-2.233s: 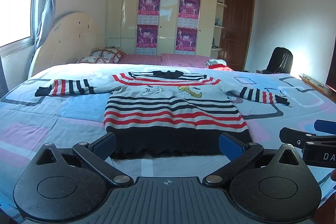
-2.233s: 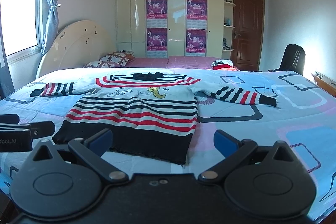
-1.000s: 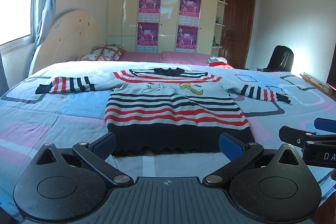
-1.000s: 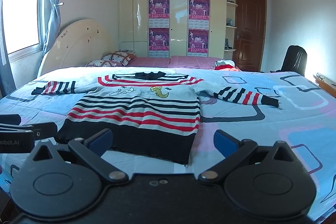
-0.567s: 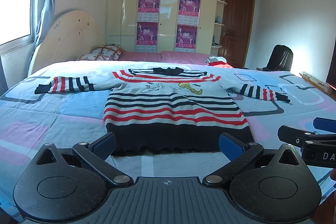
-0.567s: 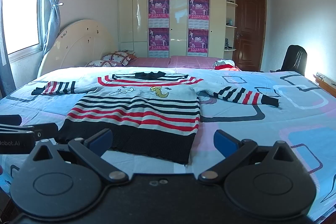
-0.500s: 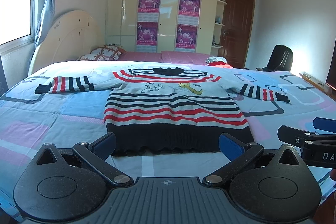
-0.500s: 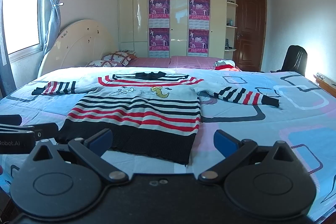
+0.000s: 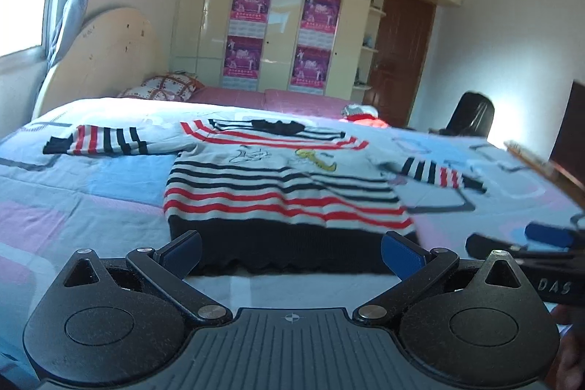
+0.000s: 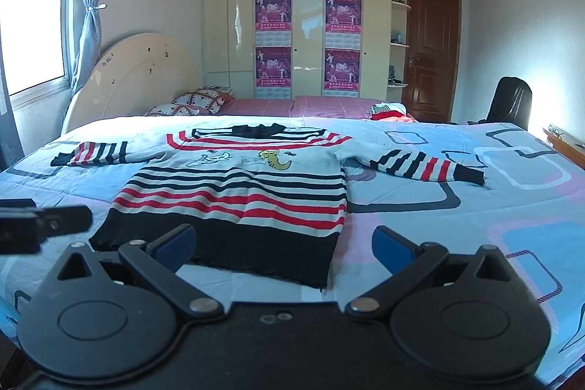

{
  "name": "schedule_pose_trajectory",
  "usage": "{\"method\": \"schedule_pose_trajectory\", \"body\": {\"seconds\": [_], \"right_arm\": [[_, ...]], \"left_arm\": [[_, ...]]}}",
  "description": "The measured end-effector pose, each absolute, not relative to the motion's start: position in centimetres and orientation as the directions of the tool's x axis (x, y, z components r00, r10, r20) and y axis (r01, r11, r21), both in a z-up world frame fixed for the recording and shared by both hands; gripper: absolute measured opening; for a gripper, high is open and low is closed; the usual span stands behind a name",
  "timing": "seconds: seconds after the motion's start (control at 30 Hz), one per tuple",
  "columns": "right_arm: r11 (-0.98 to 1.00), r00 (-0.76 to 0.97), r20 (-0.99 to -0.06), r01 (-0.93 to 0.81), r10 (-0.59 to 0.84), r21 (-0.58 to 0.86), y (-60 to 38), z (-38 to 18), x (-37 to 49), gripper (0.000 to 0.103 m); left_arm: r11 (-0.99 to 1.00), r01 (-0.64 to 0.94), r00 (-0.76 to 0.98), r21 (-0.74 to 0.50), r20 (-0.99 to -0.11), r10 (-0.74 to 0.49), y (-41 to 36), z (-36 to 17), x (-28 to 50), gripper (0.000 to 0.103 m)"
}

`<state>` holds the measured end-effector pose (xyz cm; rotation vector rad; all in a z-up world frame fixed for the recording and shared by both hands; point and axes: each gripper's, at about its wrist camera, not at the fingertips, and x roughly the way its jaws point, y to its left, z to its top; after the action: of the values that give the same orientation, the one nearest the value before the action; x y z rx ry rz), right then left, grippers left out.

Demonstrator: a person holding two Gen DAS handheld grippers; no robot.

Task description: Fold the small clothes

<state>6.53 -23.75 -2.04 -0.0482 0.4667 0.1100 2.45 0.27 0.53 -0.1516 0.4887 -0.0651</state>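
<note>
A small striped sweater (image 9: 285,185) lies flat on the bed, front up, both sleeves spread out, black hem nearest me. It also shows in the right wrist view (image 10: 237,192). My left gripper (image 9: 292,253) is open and empty, just before the hem. My right gripper (image 10: 281,243) is open and empty, near the hem's right corner. The right gripper also shows at the right edge of the left wrist view (image 9: 526,247), and the left gripper at the left edge of the right wrist view (image 10: 40,222).
The bed has a blue and pink patterned cover (image 10: 475,207). A headboard (image 10: 135,79) and pillows (image 10: 197,101) are at the far left. A pile of clothes (image 10: 387,110) lies at the far edge. A black chair (image 10: 512,101) and a wooden ledge (image 10: 563,141) are at the right.
My left gripper has tilted and shifted, so its view is rolled and blurred. The right gripper has barely moved. The sweater has not moved.
</note>
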Motion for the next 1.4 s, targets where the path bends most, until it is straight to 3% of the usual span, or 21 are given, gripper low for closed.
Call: {"method": "schedule_pose_trajectory", "body": {"seconds": [0.27, 0.53, 0.73, 0.87, 1.03, 1.07, 1.1, 1.17, 1.3, 1.4], "right_arm": [[0.998, 0.879, -0.475, -0.056, 0.036, -0.027, -24.4, -2.4, 11.1, 0.102], [0.999, 0.877, -0.481, 0.003, -0.023, -0.042, -23.7, -2.5, 17.2, 0.102], [0.996, 0.873, -0.478, 0.077, -0.093, -0.054, -23.9, -2.6, 21.2, 0.102], [0.986, 0.874, -0.473, 0.154, -0.109, 0.057, -27.4, -2.4, 23.8, 0.100], [0.941, 0.876, -0.455, 0.276, -0.163, 0.196, -34.2, -2.8, 27.0, 0.099], [0.932, 0.874, -0.455, 0.292, -0.169, 0.216, -35.4, -3.1, 27.7, 0.091], [0.919, 0.869, -0.461, 0.315, -0.179, 0.236, -36.9, -3.4, 28.7, 0.064], [0.891, 0.846, -0.497, 0.364, -0.194, 0.271, -39.7, -4.5, 30.7, 0.039], [0.800, 0.814, -0.546, 0.456, -0.198, 0.389, -46.1, -7.6, 34.3, 0.055], [0.701, 0.801, -0.572, 0.510, -0.176, 0.498, -51.0, -10.5, 36.8, 0.055]], "left_arm": [[0.969, 0.018, 0.860, -0.246, -0.491, -0.141, 1.9, -0.3, 8.0, 0.103], [0.985, 0.045, 0.867, -0.165, -0.484, -0.121, 1.4, -0.6, 16.1, 0.103], [0.971, 0.081, 0.831, -0.224, -0.522, -0.190, 2.6, -1.4, 22.2, 0.103], [0.967, 0.110, 0.823, -0.229, -0.525, -0.218, 3.0, -2.2, 24.8, 0.103], [0.973, 0.039, 0.803, -0.227, -0.573, -0.166, 3.0, -4.1, 27.7, 0.103], [0.974, 0.024, 0.798, -0.224, -0.583, -0.154, 2.9, -4.5, 28.1, 0.103], [0.975, 0.010, 0.791, -0.221, -0.595, -0.143, 2.8, -4.9, 28.6, 0.103], [0.976, -0.013, 0.773, -0.216, -0.622, -0.127, 2.6, -5.7, 29.4, 0.103], [0.979, -0.076, 0.751, -0.188, -0.657, -0.068, 2.1, -6.9, 30.8, 0.103], [0.977, -0.134, 0.727, -0.166, -0.686, -0.018, 1.3, -7.6, 31.8, 0.103]]}}
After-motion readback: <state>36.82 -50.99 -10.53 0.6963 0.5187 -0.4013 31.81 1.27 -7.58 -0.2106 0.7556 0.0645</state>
